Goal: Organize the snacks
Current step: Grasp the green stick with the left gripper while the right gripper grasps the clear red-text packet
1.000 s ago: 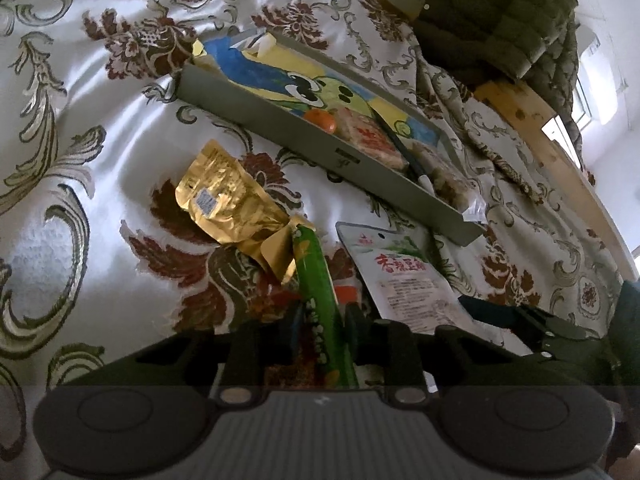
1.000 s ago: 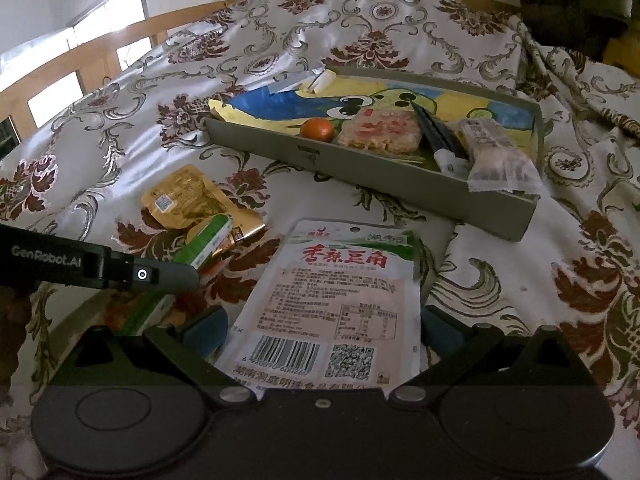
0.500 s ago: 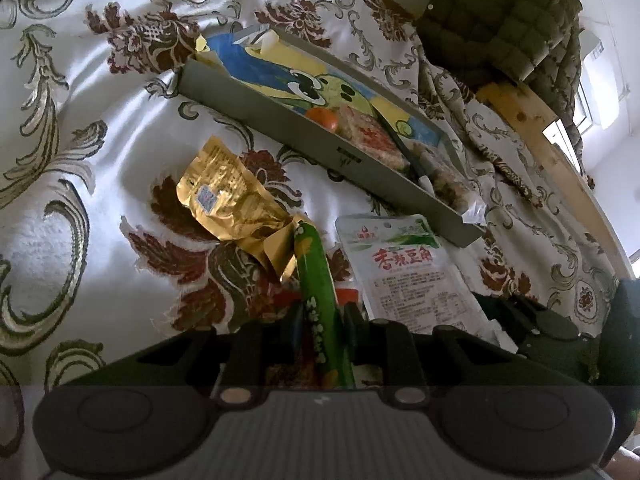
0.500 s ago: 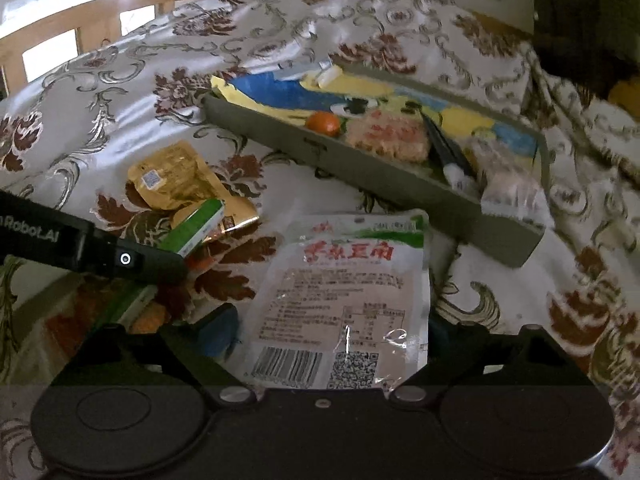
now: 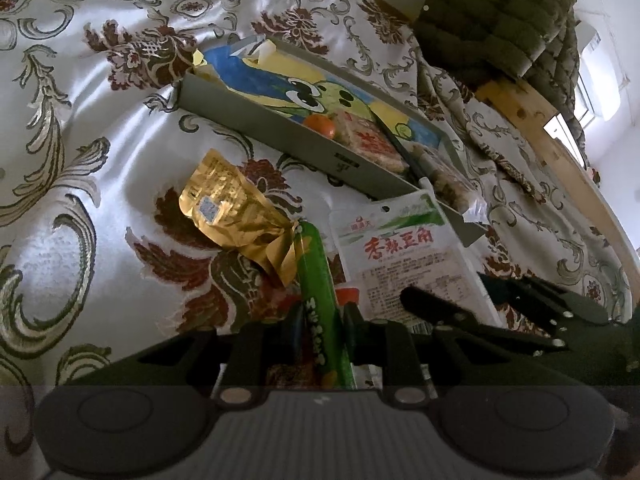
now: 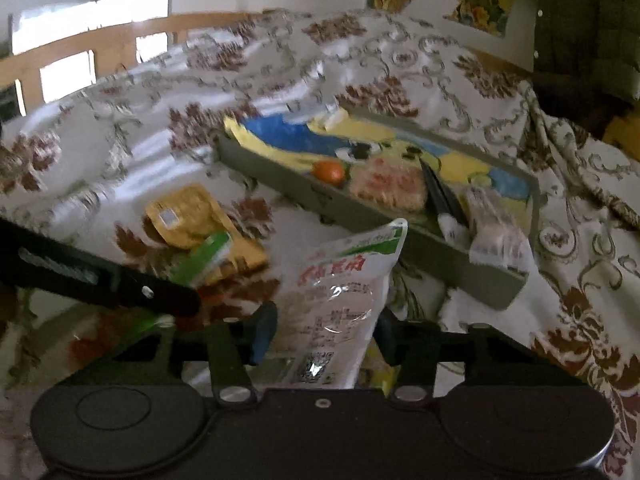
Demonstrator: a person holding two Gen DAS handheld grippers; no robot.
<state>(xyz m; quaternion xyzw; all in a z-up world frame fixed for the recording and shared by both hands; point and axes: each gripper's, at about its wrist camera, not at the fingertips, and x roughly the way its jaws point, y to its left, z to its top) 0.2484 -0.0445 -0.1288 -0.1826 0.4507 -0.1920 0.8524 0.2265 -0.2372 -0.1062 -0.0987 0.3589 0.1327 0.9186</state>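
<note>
My left gripper (image 5: pixel 320 320) is shut on a green stick-shaped snack pack (image 5: pixel 316 280) that points forward over the bedspread. A gold foil pouch (image 5: pixel 224 204) lies just ahead of it. My right gripper (image 6: pixel 324 332) is shut on a white snack bag with red lettering (image 6: pixel 340 292), which is bent and lifted, its top edge near the grey tray (image 6: pixel 280 176). The bag also shows in the left wrist view (image 5: pixel 404 256). The tray (image 5: pixel 256 116) has a cartoon liner and holds an orange fruit (image 6: pixel 329 171), a rice cracker pack (image 6: pixel 388 188), a dark pen and a clear wrapped snack (image 6: pixel 496 228).
A patterned satin bedspread (image 5: pixel 80 160) covers the whole surface. A wooden bed rail (image 6: pixel 120 44) runs along the far left and also shows in the left wrist view (image 5: pixel 560 160). A dark green quilted jacket (image 5: pixel 500 12) lies behind the tray.
My right gripper closed on the white bag and lifted it off the bedspread toward the tray; the right view is now blurred. My left gripper kept holding the green pack and barely moved.
</note>
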